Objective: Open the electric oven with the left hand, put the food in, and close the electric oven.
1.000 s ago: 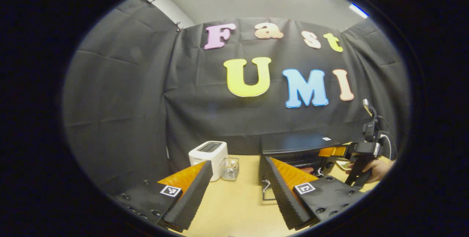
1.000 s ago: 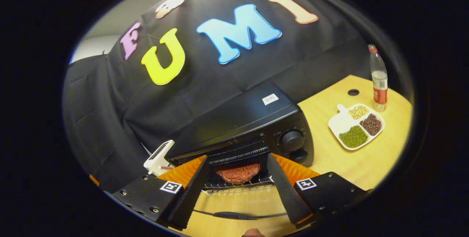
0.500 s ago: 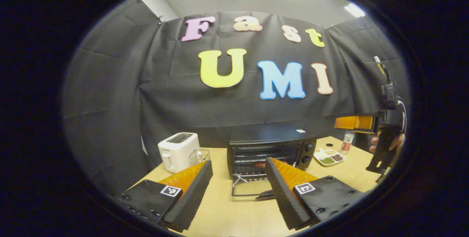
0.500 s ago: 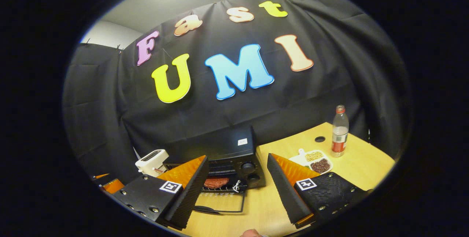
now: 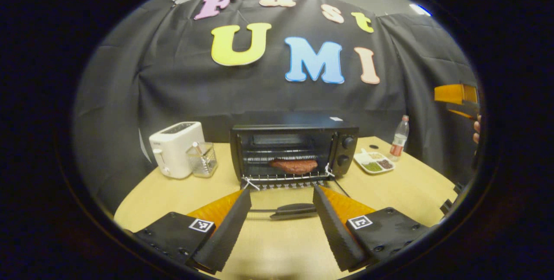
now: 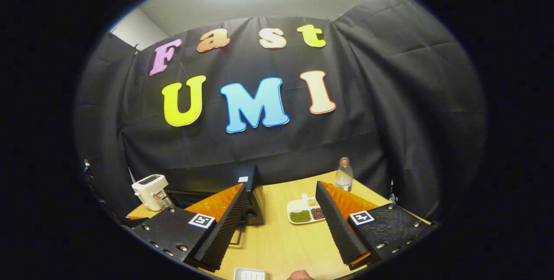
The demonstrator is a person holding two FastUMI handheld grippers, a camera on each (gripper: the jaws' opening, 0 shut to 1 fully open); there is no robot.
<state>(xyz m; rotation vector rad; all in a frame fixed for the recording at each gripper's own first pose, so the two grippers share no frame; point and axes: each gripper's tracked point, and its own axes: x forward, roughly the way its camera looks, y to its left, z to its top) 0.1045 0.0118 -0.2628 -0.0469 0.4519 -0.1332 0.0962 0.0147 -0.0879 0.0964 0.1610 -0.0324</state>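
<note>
The black electric oven (image 5: pixel 294 135) stands mid-table with its door (image 5: pixel 283 195) folded down flat, handle (image 5: pixel 294 210) toward me. A brown meat patty (image 5: pixel 294 166) lies on the wire rack inside. My left gripper (image 5: pixel 281 191) is open just in front of the door handle, with nothing between its fingers. The right gripper (image 5: pixel 456 96) hovers high at the far right, a hand (image 5: pixel 476 129) behind it. In the right gripper view that gripper (image 6: pixel 280 188) is open and empty, and the oven (image 6: pixel 255 193) is partly hidden behind its left finger.
A white toaster (image 5: pixel 175 148) and a small clear container (image 5: pixel 202 159) stand left of the oven. A divided white plate of beans (image 5: pixel 373 163) and a bottle (image 5: pixel 399 141) sit to its right. A small white dish (image 6: pixel 249 275) lies near the table's front edge.
The right gripper pulled back and up from the oven, leaving the patty on the rack. The left gripper swung to face the open oven squarely, its door handle now between the fingers' line.
</note>
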